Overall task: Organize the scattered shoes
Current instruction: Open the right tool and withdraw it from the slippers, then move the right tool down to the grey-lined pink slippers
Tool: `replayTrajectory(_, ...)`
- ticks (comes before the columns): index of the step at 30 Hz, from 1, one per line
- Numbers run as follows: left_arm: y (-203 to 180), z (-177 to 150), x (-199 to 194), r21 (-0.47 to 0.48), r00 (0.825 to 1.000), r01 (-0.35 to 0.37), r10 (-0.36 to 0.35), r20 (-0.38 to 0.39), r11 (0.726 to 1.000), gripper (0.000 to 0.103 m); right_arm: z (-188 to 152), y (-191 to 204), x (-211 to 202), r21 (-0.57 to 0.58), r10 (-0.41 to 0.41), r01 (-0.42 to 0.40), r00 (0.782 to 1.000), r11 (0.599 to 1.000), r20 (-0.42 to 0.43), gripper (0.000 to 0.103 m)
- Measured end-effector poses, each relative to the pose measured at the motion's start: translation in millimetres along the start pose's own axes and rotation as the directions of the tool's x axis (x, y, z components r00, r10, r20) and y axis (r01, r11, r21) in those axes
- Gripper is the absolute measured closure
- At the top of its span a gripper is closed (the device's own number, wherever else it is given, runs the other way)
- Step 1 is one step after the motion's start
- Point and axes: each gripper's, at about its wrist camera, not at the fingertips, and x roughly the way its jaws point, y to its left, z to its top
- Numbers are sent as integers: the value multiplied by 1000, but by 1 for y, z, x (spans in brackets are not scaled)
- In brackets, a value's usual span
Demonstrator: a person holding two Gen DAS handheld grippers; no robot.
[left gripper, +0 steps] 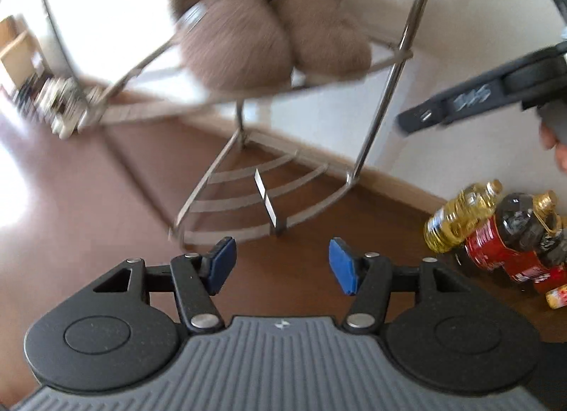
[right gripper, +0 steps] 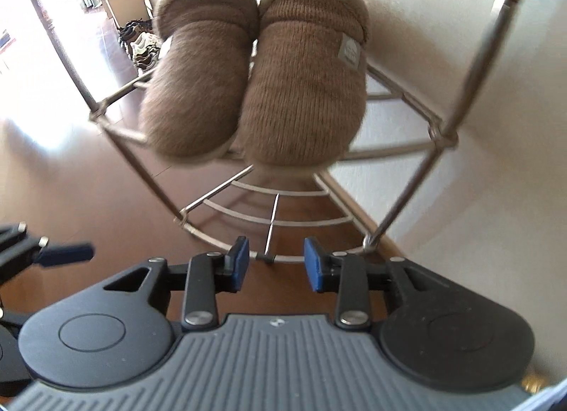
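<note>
- Wooden floor (left gripper: 106, 205) meets a white wall, and a metal corner rack (right gripper: 443, 134) stands where they join, with curved slat shelves.
- Two brown knit slippers (right gripper: 301, 92) lie side by side and touching on the upper shelf; the lower shelf (left gripper: 248, 198) holds nothing.
- Each slipper's long axis runs from the wall corner to the shelf's curved front edge. Heels and cuffs sit toward the corner; rounded toes point outward and overhang the front edge.
- Left tongs (left gripper: 281, 265) are open and hold nothing, above the floor in front of the rack.
- Right tongs (right gripper: 273, 264) are also open, empty, and apart from the slippers.
- Risk, as a judgement: the overhanging toes could tip the pair forward off the slats if either tongs clip the rack or a toe.
- Oil bottles (left gripper: 496, 230) stand on the floor just beside the rack; a careless swing could topple them.
- More shoes (right gripper: 141, 45) lie farther along the floor, too blurred to describe.
</note>
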Motion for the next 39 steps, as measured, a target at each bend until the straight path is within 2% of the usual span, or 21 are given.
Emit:
replayTrajectory(3, -2, -32, -36, -58, 1000, -11, 10, -23, 998, 42, -23, 6, -34, 11, 6, -6, 1000, 1000, 3, 71)
replayTrajectory(8, -14, -73, -108, -122, 999, -36, 31, -43, 992, 38, -84, 18, -119, 74, -12, 10, 1000, 997, 28, 59)
replayTrajectory(13, -30, -96, -164, -113, 998, -47, 41, -56, 993, 38, -144, 23, -191, 182, -8, 10, 1000, 983, -16, 50)
replayTrajectory(16, -54, -116, -188, -93, 994, -86, 79, -73, 992, 38, -161, 26, -213, 125, 13, -8, 999, 992, -39, 49)
replayTrajectory(17, -61, -121, -192, -102, 994, -90, 82, -77, 991, 38, -166, 25, -224, 92, 29, -26, 999, 995, -32, 44)
replayTrajectory(19, -80, -128, -199, -143, 991, -111, 99, -87, 984, 38, -169, 19, -235, 60, 43, -42, 999, 997, -17, 38)
replayTrajectory(24, -127, -143, -211, -276, 982, -187, 171, -82, 943, 38, -181, -7, -251, -11, 92, -92, 996, 996, -1, 38)
replayTrajectory(29, -184, -172, -209, -346, 967, -256, 240, -90, 902, 38, -216, -67, -257, -65, 158, -159, 987, 985, -28, 38)
replayTrajectory(33, -219, -195, -206, -388, 967, -248, 205, -149, 888, 37, -248, -104, -254, -73, 137, -146, 983, 987, -118, 38)
replayTrajectory(39, -235, -225, -197, -390, 959, -254, 179, -219, 885, 37, -269, -116, -243, -67, 139, -154, 971, 986, -193, 38)
